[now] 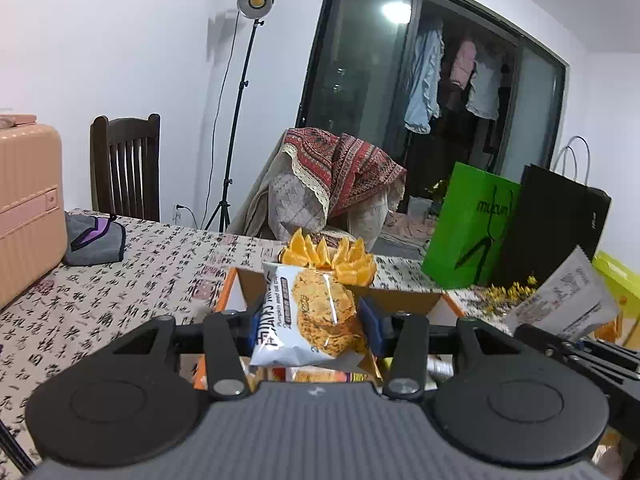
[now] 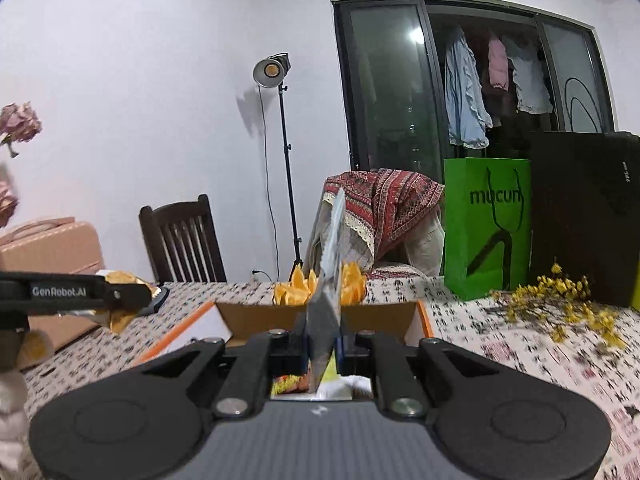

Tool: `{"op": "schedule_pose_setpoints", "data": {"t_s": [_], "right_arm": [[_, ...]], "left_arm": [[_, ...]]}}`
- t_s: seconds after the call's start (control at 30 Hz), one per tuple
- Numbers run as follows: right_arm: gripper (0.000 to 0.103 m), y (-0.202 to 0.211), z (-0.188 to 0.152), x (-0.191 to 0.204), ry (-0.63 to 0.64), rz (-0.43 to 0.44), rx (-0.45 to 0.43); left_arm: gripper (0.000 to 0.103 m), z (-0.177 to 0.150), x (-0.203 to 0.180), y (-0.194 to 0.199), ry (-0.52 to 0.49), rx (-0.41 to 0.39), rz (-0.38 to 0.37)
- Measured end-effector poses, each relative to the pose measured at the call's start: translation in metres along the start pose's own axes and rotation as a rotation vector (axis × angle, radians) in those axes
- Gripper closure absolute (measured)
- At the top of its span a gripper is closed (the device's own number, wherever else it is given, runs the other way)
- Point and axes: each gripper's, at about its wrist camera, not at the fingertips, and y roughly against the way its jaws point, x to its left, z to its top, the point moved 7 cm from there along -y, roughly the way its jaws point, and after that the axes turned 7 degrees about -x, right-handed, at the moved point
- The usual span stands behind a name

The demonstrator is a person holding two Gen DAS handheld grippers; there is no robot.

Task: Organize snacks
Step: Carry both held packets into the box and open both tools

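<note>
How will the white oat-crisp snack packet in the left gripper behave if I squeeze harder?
The white oat-crisp snack packet looks puffy and glossy, so it probably deforms and may slip between the left gripper's pads. The print shows crisps, which are likely brittle. It sticks up unsupported, suggesting it is light.

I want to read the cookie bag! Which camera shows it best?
The left wrist view: the cookie bag faces the camera in the left gripper, cookies and lettering showing. The right wrist view catches only a golden edge beside that gripper.
</note>
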Motion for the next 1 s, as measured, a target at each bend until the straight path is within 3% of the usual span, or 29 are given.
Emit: {"op": "schedule_pose_setpoints", "data": {"t_s": [0.2, 0.37, 0.57, 0.87, 0.97, 1.0], "right_arm": [[0.091, -0.048, 0.005, 0.000, -0.025, -0.021, 0.023], [0.091, -0.084, -0.010, -0.010, -0.039, -0.055, 0.047], [0.091, -0.106, -0.046, -0.026, -0.095, -0.031, 0.109], [0.091, -0.112, -0.057, -0.024, -0.090, -0.010, 0.134], [0.087, -0.113, -0.058, -0.021, -0.071, -0.003, 0.141], [0.073, -0.112, -0.058, -0.020, -0.061, -0.009, 0.141]], "left_arm": [[0.055, 0.006, -0.001, -0.042, 0.028, -0.012, 0.043], [0.055, -0.006, 0.005, -0.075, 0.035, -0.021, 0.074], [0.055, -0.031, 0.015, -0.096, 0.020, 0.021, 0.094], [0.052, -0.042, 0.022, -0.101, 0.019, 0.042, 0.088], [0.028, -0.041, 0.022, -0.098, 0.010, 0.032, 0.097], [0.015, -0.041, 0.023, -0.097, 0.004, 0.024, 0.108]]}}
